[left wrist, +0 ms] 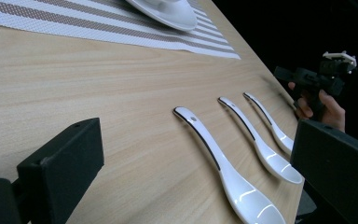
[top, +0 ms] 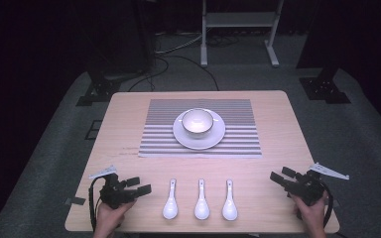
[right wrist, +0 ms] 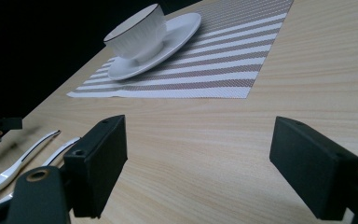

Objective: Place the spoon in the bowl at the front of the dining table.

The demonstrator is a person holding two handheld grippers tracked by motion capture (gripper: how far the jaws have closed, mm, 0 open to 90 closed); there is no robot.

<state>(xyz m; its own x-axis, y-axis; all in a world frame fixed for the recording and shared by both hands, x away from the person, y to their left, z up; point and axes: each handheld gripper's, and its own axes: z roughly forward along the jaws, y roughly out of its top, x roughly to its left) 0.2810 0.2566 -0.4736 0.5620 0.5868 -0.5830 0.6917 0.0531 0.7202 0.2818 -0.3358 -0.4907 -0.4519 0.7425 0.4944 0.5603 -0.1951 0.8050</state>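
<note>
Resting at the near left corner of the pale wooden table (top: pixel 129 124): the left black two-jaw gripper (top: pixel 140 185), jaws spread wide with nothing between them, aiming toward the spoons. Sitting at the near right corner: the right black two-jaw gripper (top: pixel 282 176), jaws likewise standing wide apart and empty, bare tabletop showing between them in the right gripper view. Each being gripped from below by a hand at the table's near edge.

Lying between the two grippers, near the front edge: three glossy white ceramic soup spoons in a row, bowls toward the person, handles pointing away — the left spoon (top: pixel 170 202) nearest the left gripper, the middle spoon (top: pixel 201 201) beside it, the right spoon (top: pixel 229 201) after that, none touching another.

Farther back, spreading across the table's middle: a grey-and-white striped rectangular placemat (top: pixel 158 134). Sitting on it: a round white saucer (top: pixel 217 138), carrying a white dark-rimmed ceramic cup (top: pixel 197 123) upright at its centre.
</note>
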